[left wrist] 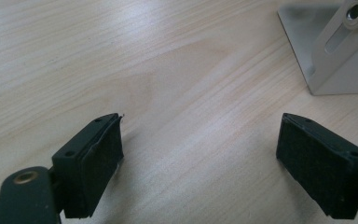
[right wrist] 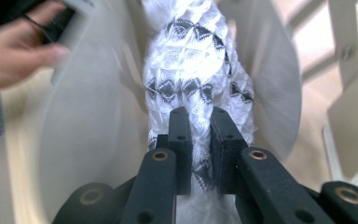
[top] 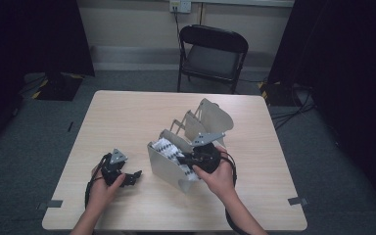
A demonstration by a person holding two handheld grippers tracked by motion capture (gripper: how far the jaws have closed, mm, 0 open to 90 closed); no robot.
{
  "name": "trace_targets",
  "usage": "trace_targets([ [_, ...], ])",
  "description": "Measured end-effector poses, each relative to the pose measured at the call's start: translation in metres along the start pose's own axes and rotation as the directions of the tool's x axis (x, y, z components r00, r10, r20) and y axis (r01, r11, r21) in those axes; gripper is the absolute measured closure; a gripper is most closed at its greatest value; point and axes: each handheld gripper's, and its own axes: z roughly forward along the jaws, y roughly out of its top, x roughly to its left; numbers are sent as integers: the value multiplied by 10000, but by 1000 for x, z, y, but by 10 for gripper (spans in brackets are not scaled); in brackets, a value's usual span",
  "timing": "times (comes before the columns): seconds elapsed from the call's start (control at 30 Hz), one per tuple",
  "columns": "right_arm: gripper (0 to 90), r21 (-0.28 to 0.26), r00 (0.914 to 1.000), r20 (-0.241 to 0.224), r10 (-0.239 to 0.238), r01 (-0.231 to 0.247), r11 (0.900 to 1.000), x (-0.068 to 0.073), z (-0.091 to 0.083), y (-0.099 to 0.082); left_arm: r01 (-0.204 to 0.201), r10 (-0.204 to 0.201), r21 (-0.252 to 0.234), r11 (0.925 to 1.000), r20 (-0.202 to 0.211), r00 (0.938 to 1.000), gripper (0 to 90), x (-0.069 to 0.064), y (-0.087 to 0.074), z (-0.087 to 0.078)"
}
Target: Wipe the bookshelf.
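Forearms enter the high view from below; the left gripper [top: 133,176] rests open on the table [top: 127,117], well left of the rack [top: 169,166], while the right gripper [top: 188,160] is partly hidden inside it. Left gripper view: wide jaws frame bare wood, rack corner cut off ahead. Right gripper view: jaws pinch the patterned cloth [right wrist: 193,79] between blurred dividers. No writing is readable.

High overview, two close finger-level views
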Motion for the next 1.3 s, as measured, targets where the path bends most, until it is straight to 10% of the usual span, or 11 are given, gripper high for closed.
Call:
trace_targets([
  [0.17,809,151,9997,-105,-203,205,9997,4,5,6,-1,1,4,10000,-3,10000,141,0,0,0],
  [0.83,810,1675,9982,-238,542,-495,9846,-6,50,-63,-4,4,3,10000,-1,10000,141,0,0,0],
  [1.3,810,165,9989,446,-140,133,9998,-6,-15,6,-5,5,1,10000,-1,10000,140,0,0,0],
])
